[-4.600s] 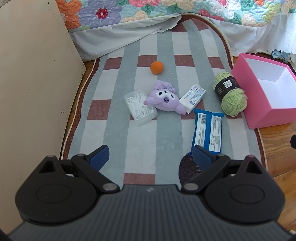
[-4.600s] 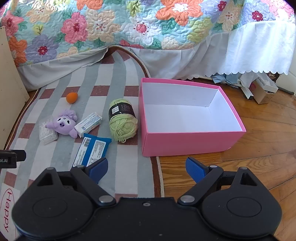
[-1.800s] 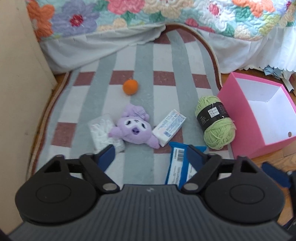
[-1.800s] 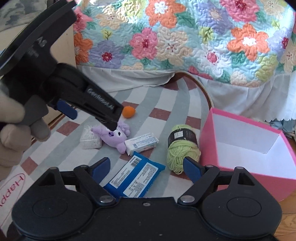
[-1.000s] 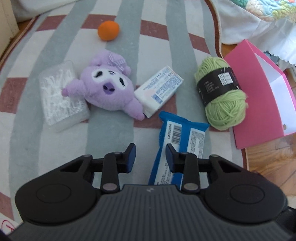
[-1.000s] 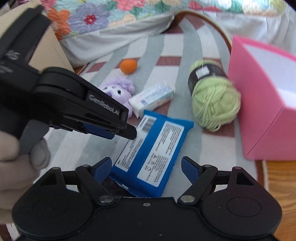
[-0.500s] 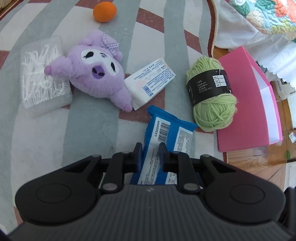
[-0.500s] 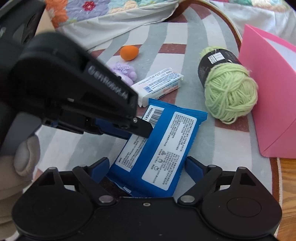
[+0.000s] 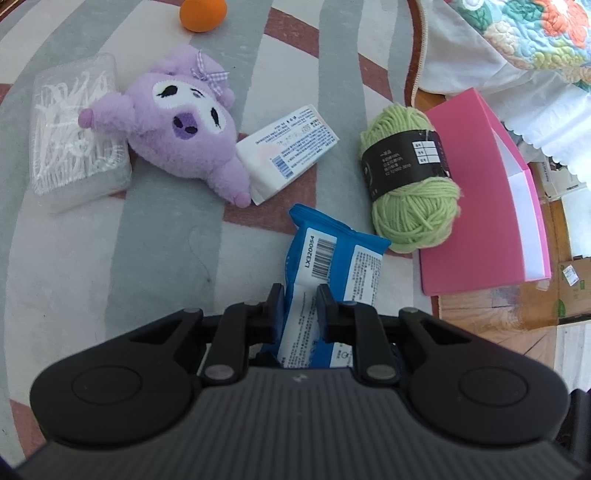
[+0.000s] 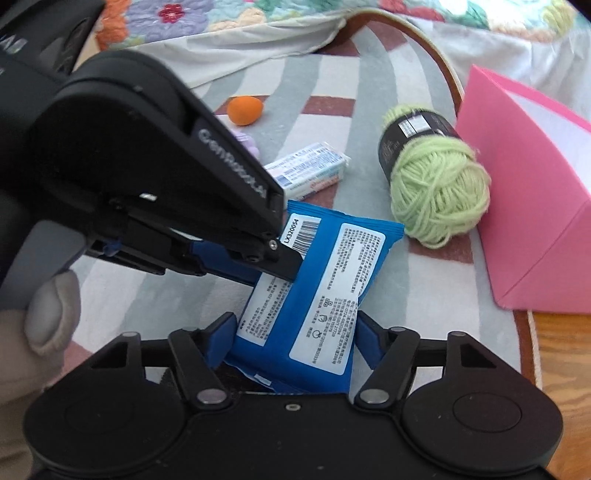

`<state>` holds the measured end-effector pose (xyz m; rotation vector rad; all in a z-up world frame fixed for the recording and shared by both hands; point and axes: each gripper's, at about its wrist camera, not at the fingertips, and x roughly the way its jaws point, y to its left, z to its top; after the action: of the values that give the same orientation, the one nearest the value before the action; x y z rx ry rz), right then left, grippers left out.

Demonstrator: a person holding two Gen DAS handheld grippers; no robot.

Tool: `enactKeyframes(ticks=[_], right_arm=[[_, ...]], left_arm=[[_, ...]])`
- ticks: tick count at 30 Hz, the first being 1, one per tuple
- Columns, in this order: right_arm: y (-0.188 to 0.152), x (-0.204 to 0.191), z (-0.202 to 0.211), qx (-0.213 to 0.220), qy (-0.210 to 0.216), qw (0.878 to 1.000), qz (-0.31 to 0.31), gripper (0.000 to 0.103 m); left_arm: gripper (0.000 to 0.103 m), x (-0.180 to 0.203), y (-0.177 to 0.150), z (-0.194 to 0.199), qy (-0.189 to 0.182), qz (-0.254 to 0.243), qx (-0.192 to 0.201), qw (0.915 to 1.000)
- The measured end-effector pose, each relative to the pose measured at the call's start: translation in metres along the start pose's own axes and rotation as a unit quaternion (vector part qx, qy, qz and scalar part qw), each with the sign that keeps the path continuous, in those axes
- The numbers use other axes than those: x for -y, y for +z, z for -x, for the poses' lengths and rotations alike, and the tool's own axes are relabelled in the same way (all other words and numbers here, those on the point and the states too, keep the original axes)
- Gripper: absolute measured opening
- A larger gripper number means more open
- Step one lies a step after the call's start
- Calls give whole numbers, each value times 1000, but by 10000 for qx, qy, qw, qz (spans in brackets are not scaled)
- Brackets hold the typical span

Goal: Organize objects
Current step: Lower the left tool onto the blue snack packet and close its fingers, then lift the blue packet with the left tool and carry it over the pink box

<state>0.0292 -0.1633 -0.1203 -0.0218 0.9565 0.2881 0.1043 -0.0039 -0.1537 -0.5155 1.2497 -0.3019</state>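
A left gripper [image 9: 300, 306] pinches the near edge of a blue packet [image 9: 332, 258] lying on a striped rug [image 9: 147, 258]. Beyond sit green yarn [image 9: 410, 188], a white pack [image 9: 291, 147], a purple plush [image 9: 184, 125], a clear box [image 9: 74, 125] and an orange ball [image 9: 202, 14]. A pink box [image 9: 476, 206] touches the yarn.
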Motion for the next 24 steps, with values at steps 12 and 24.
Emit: enactKeyframes(ticks=[12, 24], right_arm=[[4, 46, 30, 69, 553, 9984, 104, 66], [-3, 70, 97, 441, 707, 9965, 95, 65]], left_arm=[[17, 25, -24, 21, -58, -300, 121, 9995], [17, 74, -45, 54, -48, -658, 345, 9972]])
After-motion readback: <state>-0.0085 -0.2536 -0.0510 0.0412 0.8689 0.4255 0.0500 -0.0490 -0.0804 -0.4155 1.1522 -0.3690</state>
